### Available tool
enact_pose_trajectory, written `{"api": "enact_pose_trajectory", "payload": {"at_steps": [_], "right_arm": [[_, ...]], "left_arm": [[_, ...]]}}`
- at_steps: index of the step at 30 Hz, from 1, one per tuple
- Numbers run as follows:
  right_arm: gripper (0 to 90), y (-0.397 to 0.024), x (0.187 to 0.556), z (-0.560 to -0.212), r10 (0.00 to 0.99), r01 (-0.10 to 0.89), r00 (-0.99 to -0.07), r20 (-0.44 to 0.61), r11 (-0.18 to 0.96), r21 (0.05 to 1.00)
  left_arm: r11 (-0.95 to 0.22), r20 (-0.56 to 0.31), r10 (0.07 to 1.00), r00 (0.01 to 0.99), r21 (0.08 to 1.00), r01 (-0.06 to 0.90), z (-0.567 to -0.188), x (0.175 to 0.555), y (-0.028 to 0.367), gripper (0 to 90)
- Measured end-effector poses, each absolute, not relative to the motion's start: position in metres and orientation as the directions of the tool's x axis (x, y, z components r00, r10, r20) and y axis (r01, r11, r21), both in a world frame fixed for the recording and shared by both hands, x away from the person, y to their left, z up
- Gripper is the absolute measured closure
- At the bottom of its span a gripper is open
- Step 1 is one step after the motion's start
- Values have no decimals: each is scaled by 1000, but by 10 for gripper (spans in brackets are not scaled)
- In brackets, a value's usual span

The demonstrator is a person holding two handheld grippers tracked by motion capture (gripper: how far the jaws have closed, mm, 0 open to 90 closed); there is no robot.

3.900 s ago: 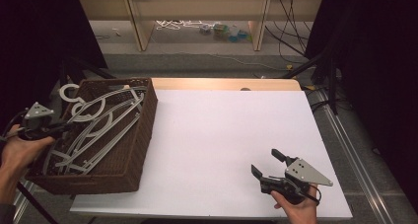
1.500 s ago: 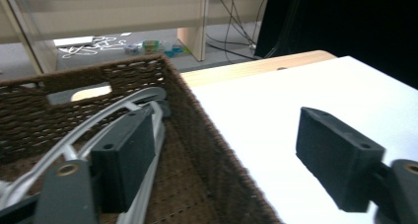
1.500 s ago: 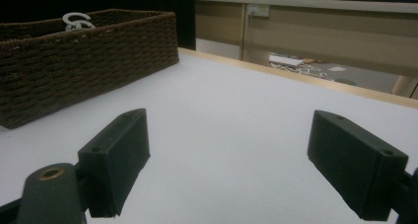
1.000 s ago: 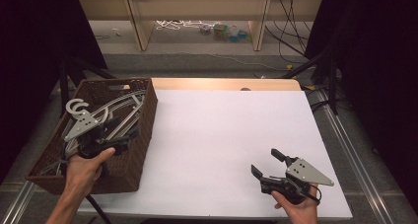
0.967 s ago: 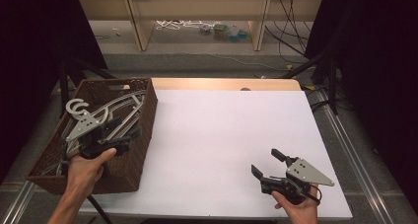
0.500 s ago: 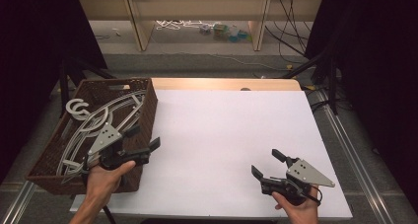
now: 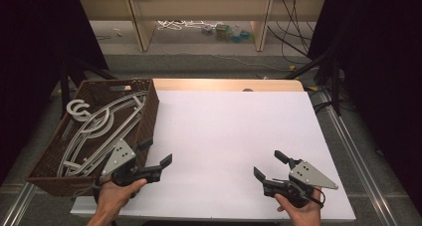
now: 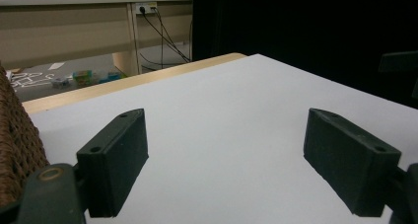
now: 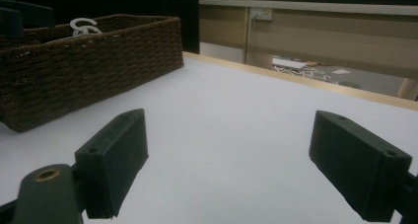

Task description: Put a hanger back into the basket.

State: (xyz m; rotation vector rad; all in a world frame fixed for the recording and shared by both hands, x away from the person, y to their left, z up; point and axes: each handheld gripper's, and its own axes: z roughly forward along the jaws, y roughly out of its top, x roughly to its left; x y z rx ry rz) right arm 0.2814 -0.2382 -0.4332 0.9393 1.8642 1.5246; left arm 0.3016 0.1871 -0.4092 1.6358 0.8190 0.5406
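A brown wicker basket (image 7: 149,106) stands at the table's left edge and holds several grey plastic hangers (image 7: 94,129). My left gripper (image 7: 156,152) hovers open just right of the basket's near corner, over the white table, with nothing between its jaws. In the left gripper view the left gripper (image 8: 226,155) shows bare table between its jaws, and the basket wall (image 8: 15,135) is at the left. My right gripper (image 7: 269,165) rests open and empty at the front right. From the right gripper (image 9: 241,160) I see the basket (image 9: 88,61) with a hanger hook (image 9: 83,25) sticking up.
The white table top (image 7: 234,121) stretches between the two grippers, with a wooden strip (image 7: 224,84) along its far edge. Beyond it stands a low shelf (image 7: 199,7) with small items on the floor beneath. Dark stands flank both sides.
My left gripper has come out of the basket and moved right and nearer, over the table's front left, holding nothing. The right gripper has stayed put.
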Motion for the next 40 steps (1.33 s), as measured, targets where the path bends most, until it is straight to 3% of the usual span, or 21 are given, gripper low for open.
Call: {"api": "enact_pose_trajectory", "payload": {"at_steps": [8, 40], "right_arm": [[158, -238, 279, -432, 793, 184, -610, 7, 133, 974], [158, -235, 280, -433, 781, 183, -624, 22, 118, 976]], "left_arm": [[-102, -72, 743, 666, 970, 219, -428, 295, 178, 160], [-114, -73, 747, 661, 965, 236, -433, 296, 182, 161]]}}
